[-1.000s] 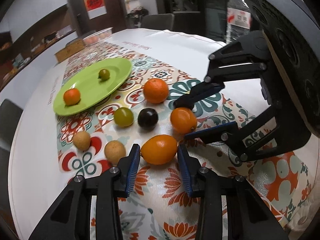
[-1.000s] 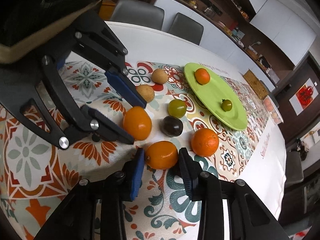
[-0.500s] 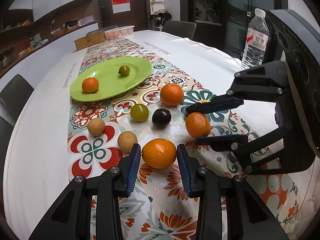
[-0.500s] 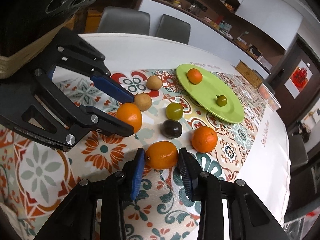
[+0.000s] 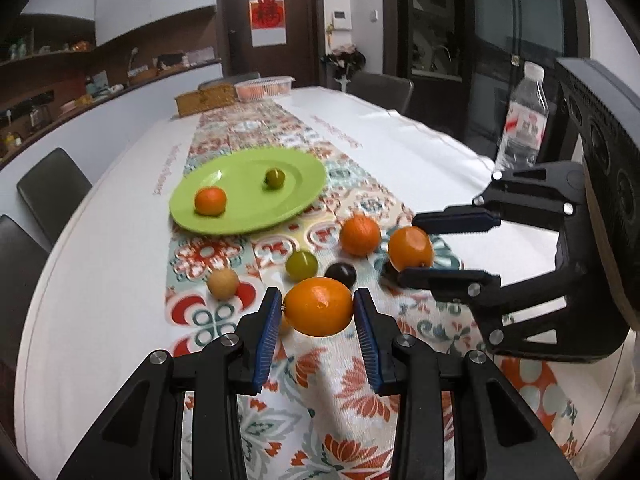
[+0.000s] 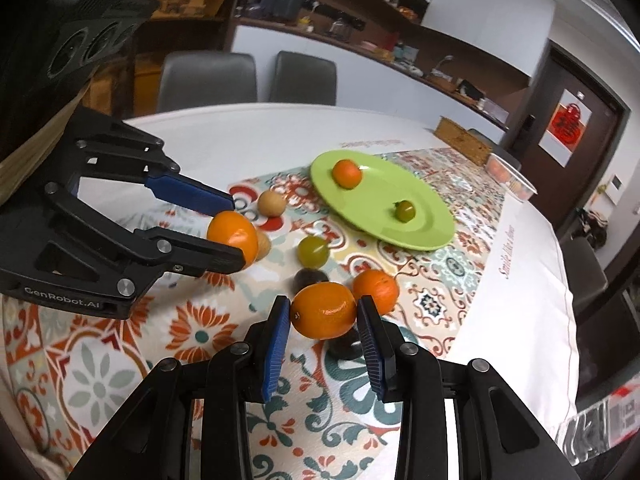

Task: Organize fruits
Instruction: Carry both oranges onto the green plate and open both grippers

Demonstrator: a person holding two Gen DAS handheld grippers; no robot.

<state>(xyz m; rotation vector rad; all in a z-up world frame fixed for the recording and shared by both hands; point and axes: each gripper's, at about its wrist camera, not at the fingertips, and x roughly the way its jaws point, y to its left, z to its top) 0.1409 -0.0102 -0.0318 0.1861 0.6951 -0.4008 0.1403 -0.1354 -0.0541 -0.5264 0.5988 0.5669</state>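
So I've got an orange in each gripper right now: the left gripper (image 5: 316,312) has its jaws pinched on an oval orange (image 5: 318,311), and the right gripper (image 6: 323,316) has its jaws clamped on another orange (image 6: 323,310). Both fruits look lifted clear of the desk (image 5: 100,280), with cloth pattern visible under them, which makes sense if I'm hauling them over to the green plate (image 5: 248,220) where a small tangerine (image 5: 210,200) and a little green fruit (image 5: 275,178) already sit. Each one is squeezed across its long axis between the blue pads, so it shouldn't roll out, I reckon. Left on the patterned runner: a round tangerine (image 5: 360,235), a green grape-like fruit (image 5: 301,265), a dark plum (image 5: 340,275) and a tan longan-ish ball (image 5: 223,283). Readable stuff: "GenRobot.AI" on the left gripper's body in the right wrist view, "Smile like a flower"-ish red script along the tablecloth edge (blurry, not sure), a water bottle (image 5: 524,120) with a red label I can't read, and a red poster (image 5: 267,16) on the door.
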